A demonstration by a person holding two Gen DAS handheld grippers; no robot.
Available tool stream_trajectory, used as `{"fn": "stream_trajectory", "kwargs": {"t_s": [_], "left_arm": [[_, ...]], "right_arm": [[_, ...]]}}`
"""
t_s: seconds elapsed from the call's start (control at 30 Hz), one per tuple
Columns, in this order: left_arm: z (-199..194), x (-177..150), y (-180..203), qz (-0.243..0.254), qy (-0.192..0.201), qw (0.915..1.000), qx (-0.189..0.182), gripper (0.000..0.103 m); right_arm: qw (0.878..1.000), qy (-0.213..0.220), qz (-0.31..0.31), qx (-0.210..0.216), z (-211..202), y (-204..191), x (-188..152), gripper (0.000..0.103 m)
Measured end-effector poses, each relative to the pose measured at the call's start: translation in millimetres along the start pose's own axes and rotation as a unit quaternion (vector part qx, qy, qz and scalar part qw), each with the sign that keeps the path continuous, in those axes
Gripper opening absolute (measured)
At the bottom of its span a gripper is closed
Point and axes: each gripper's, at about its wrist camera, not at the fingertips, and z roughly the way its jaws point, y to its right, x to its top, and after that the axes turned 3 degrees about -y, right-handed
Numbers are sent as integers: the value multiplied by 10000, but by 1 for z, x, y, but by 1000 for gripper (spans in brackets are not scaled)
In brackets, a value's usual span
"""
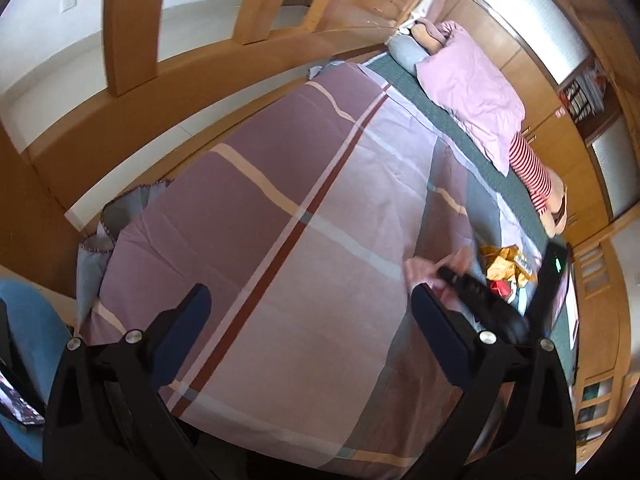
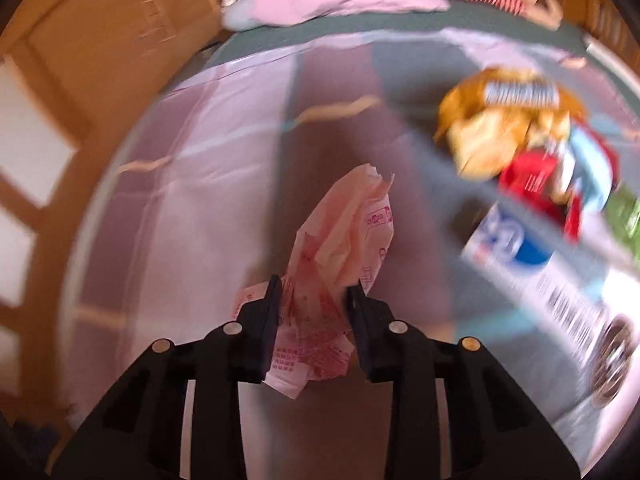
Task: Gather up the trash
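Pinching a crumpled pink wrapper [image 2: 340, 264], the right gripper [image 2: 314, 292] has its 2 fingers pressed against it. The left gripper [image 1: 310, 300] hangs spread wide and empty over the quilt [image 1: 280, 184].

A: The quilted bedspread [image 1: 280, 208] is mauve and pale pink, crossed by cream, white and rust-red stripes.
B: The crumpled paper wrapper [image 2: 340, 248] is peach-pink with red print.
A: The soft square pillow [image 1: 468, 80] is plain lilac; the striped cloth [image 1: 528, 168] beside it is red and white.
B: The crinkled snack bag [image 2: 500, 120] is golden yellow.
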Motion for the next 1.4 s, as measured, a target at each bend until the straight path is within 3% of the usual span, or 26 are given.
{"fn": "stream_trajectory", "kwargs": {"t_s": [0.1, 0.17, 0.23, 0.3, 0.4, 0.47, 0.5, 0.57, 0.63, 0.73, 0.77, 0.83, 0.87, 0.9, 0.97, 1.07, 1.17, 1.4], "left_arm": [[-2, 0, -8, -194, 63, 9998, 27, 99], [-1, 0, -11, -275, 34, 9996, 28, 99], [3, -1, -13, -286, -46, 9996, 47, 99], [6, -2, -14, -275, -145, 9995, 19, 99], [6, -1, -18, -370, -205, 9991, -73, 99], [6, -1, -21, -488, -231, 9984, -146, 99], [6, -2, -22, -535, -249, 9981, -187, 99], [5, -4, -23, -540, -294, 9977, -280, 99], [5, -5, -21, -503, -327, 9977, -313, 99], [8, -6, -20, -473, -430, 9973, -371, 99], [10, -6, -20, -493, -450, 9971, -371, 99], [12, -6, -21, -534, -484, 9967, -366, 99], [13, -6, -21, -568, -499, 9964, -374, 99], [13, -6, -20, -583, -501, 9963, -378, 99], [15, -7, -18, -564, -515, 9964, -374, 99], [19, -9, -13, -491, -614, 9962, -381, 99], [24, -9, -13, -519, -707, 9955, -358, 99], [28, -15, -12, -437, -882, 9942, -435, 99]], "right_arm": [[9982, -275, -184, 497, -8, -22, -32, 33], [9958, -480, -547, 549, -6, -38, -52, 34], [9934, -602, -773, 599, -6, -44, -59, 41], [9944, -291, -855, 546, -21, -44, -58, 53], [9900, 938, -1002, -331, -58, -38, -51, 70], [9733, 1693, -828, -1313, -74, -24, -45, 90], [9604, 1937, -682, -1882, -76, -12, -40, 91], [9463, 1856, -420, -2615, -64, 19, -24, 91], [9453, 1595, -187, -2841, -49, 48, -13, 91], [9519, 1051, 230, -2868, -23, 104, 1, 91], [9578, 1015, 356, -2665, -21, 115, 1, 93], [9740, 1006, 876, -1832, -26, 136, -1, 90], [9788, 916, 1044, -1507, -25, 141, -2, 79], [9823, 852, 1196, -1162, -25, 143, -5, 74], [9883, 631, 1054, -901, -25, 127, -7, 58], [9960, 103, 654, -602, -17, 93, -19, 52], [9940, -162, -109, -1079, -12, 55, -29, 55], [9944, -163, -15, -1047, -11, 58, -23, 47]]}}
